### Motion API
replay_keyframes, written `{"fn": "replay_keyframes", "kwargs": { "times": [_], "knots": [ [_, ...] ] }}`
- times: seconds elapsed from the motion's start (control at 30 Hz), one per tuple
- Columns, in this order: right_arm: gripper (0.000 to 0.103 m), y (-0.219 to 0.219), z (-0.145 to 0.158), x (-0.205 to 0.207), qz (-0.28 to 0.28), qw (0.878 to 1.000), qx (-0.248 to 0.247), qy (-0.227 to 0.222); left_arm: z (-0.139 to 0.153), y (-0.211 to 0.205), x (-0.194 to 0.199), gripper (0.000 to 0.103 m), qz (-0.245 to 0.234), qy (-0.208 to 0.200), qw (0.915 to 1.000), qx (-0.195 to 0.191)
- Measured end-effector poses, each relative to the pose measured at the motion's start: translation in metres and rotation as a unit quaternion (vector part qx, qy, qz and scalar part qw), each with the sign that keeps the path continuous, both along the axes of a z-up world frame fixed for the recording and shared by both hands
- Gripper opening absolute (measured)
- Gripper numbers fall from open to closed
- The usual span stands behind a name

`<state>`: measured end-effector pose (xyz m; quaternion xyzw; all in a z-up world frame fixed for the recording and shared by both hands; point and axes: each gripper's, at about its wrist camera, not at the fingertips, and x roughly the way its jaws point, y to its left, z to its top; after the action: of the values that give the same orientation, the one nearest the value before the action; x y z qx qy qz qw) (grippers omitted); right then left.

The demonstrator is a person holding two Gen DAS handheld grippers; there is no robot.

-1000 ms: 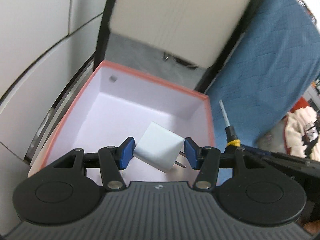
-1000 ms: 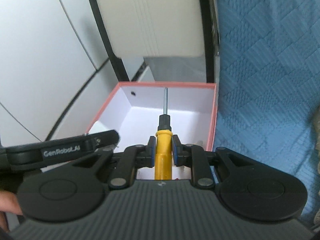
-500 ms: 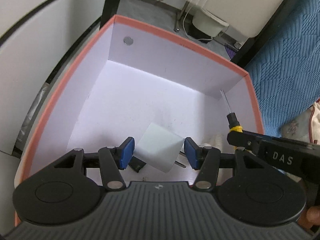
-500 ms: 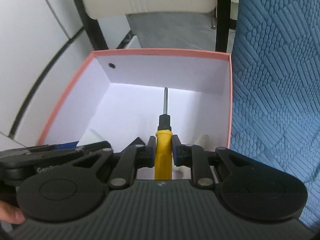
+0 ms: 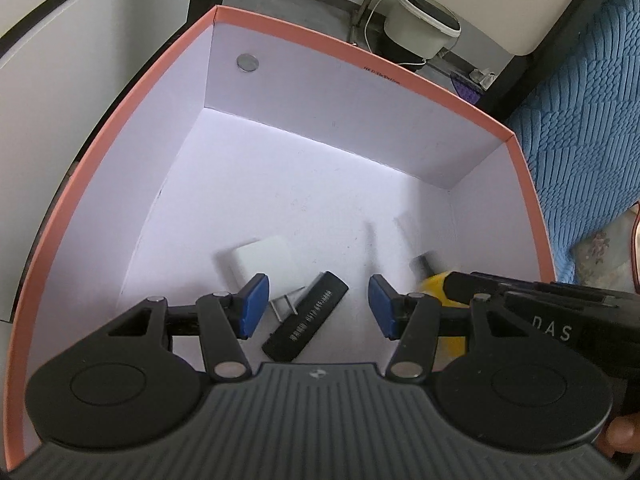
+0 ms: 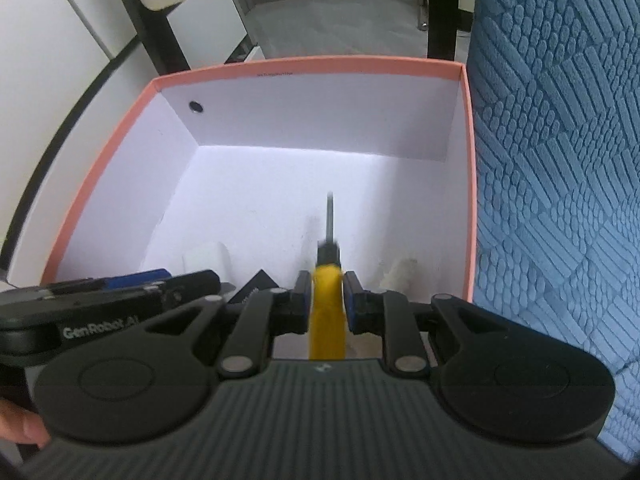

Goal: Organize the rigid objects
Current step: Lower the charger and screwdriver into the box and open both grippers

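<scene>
We look down into a box with a salmon rim and white inner walls, which fills most of both views. A small round disc sits high on its far wall, toward the upper left of the frame.

In the left wrist view the left gripper hangs over the box floor with its blue pads apart and nothing pressed between them. A white charger, blurred, shows just above the left pad, its metal prongs pointing toward the lower centre; we cannot tell whether it already rests on the floor. Just right of it a black stick with white printed digits lies slantwise on the floor, in the lower middle of the frame.

In the right wrist view the right gripper has its jaws opening, and the yellow handle of a screwdriver stands between the pads, with its black collar and grey shaft pointing up the frame over the floor. The tool is blurred, and a slim gap shows at each pad, so we read the grip as let go. A whitish lump lies near the right wall, too blurred to name.

Blue quilted cloth lies right of the box
</scene>
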<state>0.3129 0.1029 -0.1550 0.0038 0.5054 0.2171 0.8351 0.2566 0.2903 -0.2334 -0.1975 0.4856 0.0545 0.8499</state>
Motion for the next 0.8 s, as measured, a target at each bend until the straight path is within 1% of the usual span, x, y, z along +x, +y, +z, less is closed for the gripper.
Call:
{"fn": "replay_keyframes", "kwargs": {
  "times": [0.07,0.27,0.47,0.73,0.77,0.8],
  "knots": [
    [0.030,-0.002,0.002,-0.001,0.003,1.000,0.004,0.003,0.003,-0.002,-0.002,0.062,0.004,-0.001,1.0000,0.003],
    [0.030,-0.018,0.021,-0.009,-0.004,1.000,0.027,-0.007,0.026,-0.010,-0.014,0.062,0.008,-0.014,0.9998,0.012],
    [0.031,-0.037,0.052,-0.031,0.009,0.998,0.045,-0.038,0.064,-0.023,-0.034,0.062,0.017,-0.040,0.9987,0.028],
    [0.031,-0.068,0.098,-0.069,0.019,0.993,0.077,-0.089,0.120,-0.051,-0.072,0.062,0.029,-0.076,0.9947,0.062],
    [0.031,-0.073,0.105,-0.075,0.021,0.992,0.083,-0.095,0.126,-0.055,-0.078,0.062,0.031,-0.080,0.9941,0.066],
    [0.031,-0.076,0.110,-0.081,0.024,0.991,0.087,-0.101,0.132,-0.058,-0.083,0.065,0.033,-0.085,0.9935,0.068]
  ]
}}
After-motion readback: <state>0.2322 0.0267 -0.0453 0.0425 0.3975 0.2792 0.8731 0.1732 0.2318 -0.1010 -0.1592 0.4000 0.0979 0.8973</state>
